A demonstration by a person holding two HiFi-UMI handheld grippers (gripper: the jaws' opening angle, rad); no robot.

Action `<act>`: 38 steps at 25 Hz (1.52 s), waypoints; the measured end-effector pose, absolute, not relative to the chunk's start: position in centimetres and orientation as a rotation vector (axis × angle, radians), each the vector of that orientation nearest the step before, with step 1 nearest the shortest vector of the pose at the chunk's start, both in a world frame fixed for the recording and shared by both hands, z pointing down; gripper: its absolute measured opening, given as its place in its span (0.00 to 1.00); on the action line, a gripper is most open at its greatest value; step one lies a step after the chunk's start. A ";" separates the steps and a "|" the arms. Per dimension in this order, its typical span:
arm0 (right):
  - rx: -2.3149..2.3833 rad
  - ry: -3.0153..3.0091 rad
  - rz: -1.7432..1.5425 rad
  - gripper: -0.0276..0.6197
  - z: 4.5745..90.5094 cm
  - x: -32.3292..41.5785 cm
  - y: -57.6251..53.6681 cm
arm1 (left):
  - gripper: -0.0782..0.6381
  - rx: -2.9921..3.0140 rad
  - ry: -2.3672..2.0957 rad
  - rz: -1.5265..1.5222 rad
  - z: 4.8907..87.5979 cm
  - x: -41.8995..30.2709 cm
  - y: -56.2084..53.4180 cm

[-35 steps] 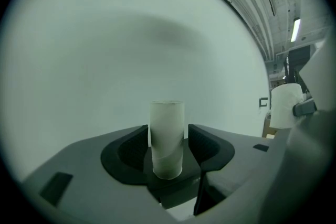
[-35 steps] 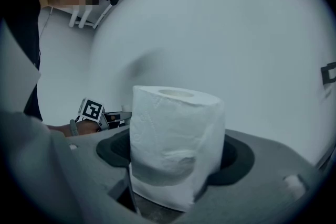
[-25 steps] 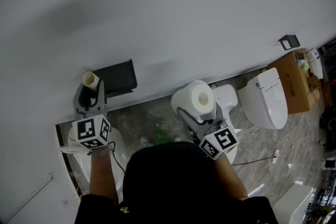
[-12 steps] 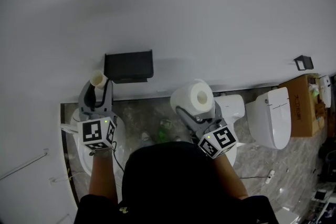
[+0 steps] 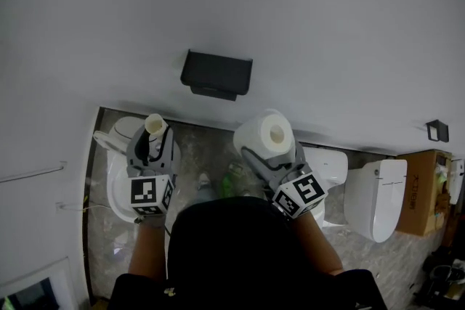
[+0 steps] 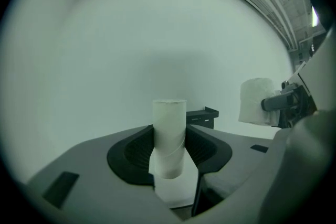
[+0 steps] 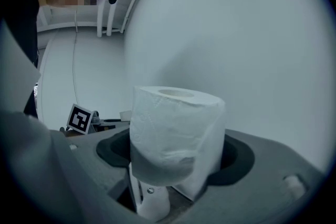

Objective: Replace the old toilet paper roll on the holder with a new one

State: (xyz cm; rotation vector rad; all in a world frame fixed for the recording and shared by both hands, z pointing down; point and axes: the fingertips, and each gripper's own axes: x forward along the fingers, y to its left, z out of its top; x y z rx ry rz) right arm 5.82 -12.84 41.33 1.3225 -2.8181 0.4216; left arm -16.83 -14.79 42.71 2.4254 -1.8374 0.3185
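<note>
Jaws of the left gripper [image 6: 169, 150] clamp a bare pale cardboard tube [image 6: 169, 115], upright between the pads, top end sticking above them. Jaws of the right gripper [image 7: 176, 165] stand wide, pressed on both sides of a full white toilet paper roll [image 7: 176, 118], upright, core hole up. Grippers side by side, held out roughly level toward a plain white wall [image 5: 305, 3]. Black box-shaped holder [image 5: 216, 75] sits on that wall, above and between the two in the head view, apart from both. White toilets [image 5: 374, 189] on the grey stone floor [image 5: 211, 155] below.
</note>
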 end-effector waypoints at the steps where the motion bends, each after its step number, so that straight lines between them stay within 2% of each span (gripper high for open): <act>1: 1.294 -2.826 0.424 0.65 41.5 5.3 -12.7 | 0.38 2.412 -1.850 0.327 43.0 -17.3 -14.2; 9: 1.117 -2.852 0.443 0.65 42.8 1.4 -11.9 | 0.38 2.279 -1.931 0.353 45.2 -20.6 -9.6; 19: 1.043 -2.824 0.368 0.65 43.1 -2.4 -13.8 | 0.38 2.259 -1.862 0.369 47.3 -21.1 -8.1; 29: 1.146 -2.770 0.137 0.65 38.0 -4.8 -21.3 | 0.38 2.287 -1.846 0.380 48.2 -22.6 -9.6; 38: 1.266 -2.605 0.024 0.65 38.0 -5.9 -27.9 | 0.38 2.310 -1.812 0.370 49.0 -23.9 -11.7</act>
